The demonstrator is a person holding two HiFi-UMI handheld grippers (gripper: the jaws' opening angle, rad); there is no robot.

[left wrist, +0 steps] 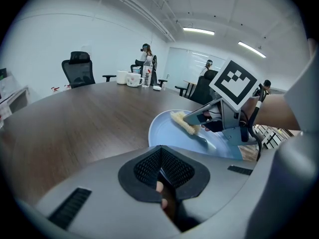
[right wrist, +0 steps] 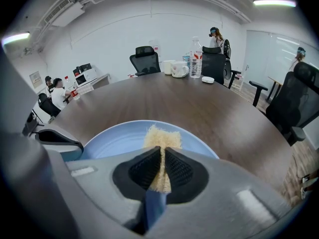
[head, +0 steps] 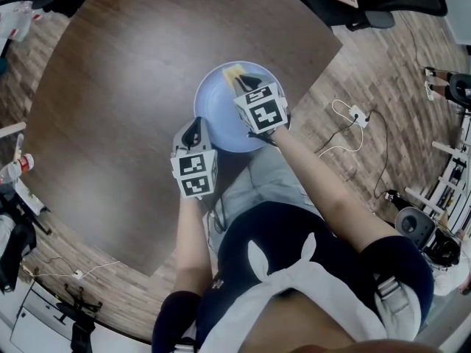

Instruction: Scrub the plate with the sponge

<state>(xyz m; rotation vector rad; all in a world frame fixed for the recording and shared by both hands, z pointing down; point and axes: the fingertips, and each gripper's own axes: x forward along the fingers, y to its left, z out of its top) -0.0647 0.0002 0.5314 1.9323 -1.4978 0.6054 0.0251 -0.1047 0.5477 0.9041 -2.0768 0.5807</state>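
**A:** At the near edge of the table, how does the plate sit?

**B:** Flat, with its near-left rim pinched by the left hand-held gripper.

**A:** And the sponge?

**B:** It's clamped in the right hand-held gripper. It sticks straight out ahead, long axis along the jaws, and its tip seems to rest on the plate's far half. I'd judge the right hand scrubs, pulling strokes back across the centre.
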